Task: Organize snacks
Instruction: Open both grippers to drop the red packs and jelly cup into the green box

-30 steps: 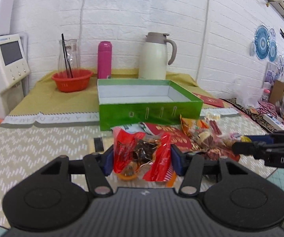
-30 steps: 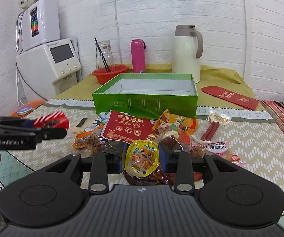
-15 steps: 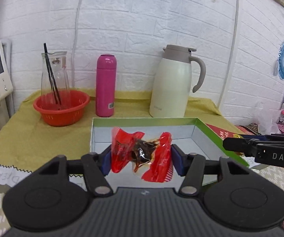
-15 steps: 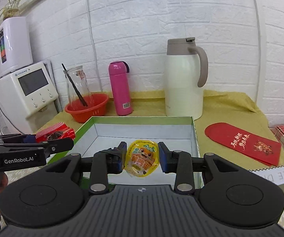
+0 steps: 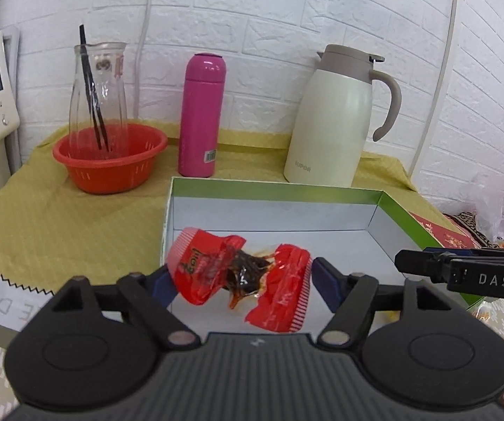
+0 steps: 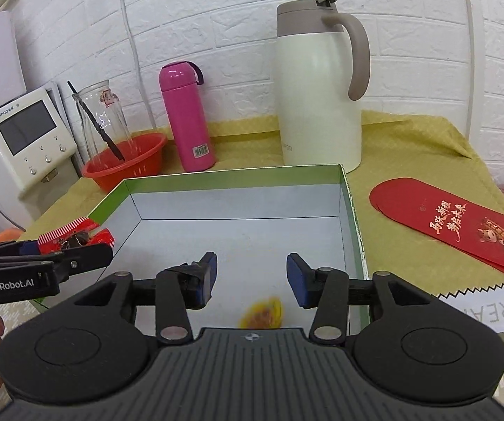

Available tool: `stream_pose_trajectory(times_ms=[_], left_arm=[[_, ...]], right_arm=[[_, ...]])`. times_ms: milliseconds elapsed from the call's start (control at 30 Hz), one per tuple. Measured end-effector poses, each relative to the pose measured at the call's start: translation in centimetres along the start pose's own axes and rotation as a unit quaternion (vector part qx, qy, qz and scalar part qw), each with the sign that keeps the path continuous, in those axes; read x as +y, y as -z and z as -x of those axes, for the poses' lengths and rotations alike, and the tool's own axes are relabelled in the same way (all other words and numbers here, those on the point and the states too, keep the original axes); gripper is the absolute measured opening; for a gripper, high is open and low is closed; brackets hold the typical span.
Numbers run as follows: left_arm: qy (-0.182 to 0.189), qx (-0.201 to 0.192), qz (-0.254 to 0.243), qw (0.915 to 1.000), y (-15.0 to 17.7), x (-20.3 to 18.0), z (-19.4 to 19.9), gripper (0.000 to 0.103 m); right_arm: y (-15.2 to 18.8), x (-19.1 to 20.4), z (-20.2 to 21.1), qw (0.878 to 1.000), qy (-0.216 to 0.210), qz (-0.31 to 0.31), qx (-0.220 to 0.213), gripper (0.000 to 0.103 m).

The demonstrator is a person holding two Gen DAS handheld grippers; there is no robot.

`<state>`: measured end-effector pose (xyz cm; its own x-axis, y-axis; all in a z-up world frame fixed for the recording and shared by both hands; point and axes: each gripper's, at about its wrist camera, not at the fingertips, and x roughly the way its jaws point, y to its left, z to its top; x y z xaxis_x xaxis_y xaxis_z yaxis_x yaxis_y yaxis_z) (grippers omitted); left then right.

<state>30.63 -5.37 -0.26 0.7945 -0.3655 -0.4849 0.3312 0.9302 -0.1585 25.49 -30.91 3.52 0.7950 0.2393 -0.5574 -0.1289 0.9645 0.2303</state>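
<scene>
Both grippers hang over the green box (image 6: 351, 217). The right gripper (image 6: 250, 282) is opening, nothing between its pads — the yellow snack (image 6: 264, 314), blurred, lies below it inside the box at 6 o'clock. The left gripper (image 5: 243, 277) is opening too; the red snack (image 5: 241, 272) sits between its pads, clear of the right one, over the box's 8 o'clock corner.

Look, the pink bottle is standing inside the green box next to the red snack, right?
Not quite. The pink bottle stands outside the green box, behind it on the yellow cloth, as the left wrist view shows. The red snack is over the box, between the left gripper's opening jaws.
</scene>
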Motion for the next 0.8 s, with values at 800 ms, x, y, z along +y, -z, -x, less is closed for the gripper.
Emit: stream_pose_trajectory(times_ms=[800], left_arm=[[-0.033, -0.040, 0.001, 0.9987, 7.9, 5.2, 15.4, 0.102]], right_arm=[[8.4, -1.7, 14.8, 0.993, -0.092, 0.058, -0.042, 0.103]])
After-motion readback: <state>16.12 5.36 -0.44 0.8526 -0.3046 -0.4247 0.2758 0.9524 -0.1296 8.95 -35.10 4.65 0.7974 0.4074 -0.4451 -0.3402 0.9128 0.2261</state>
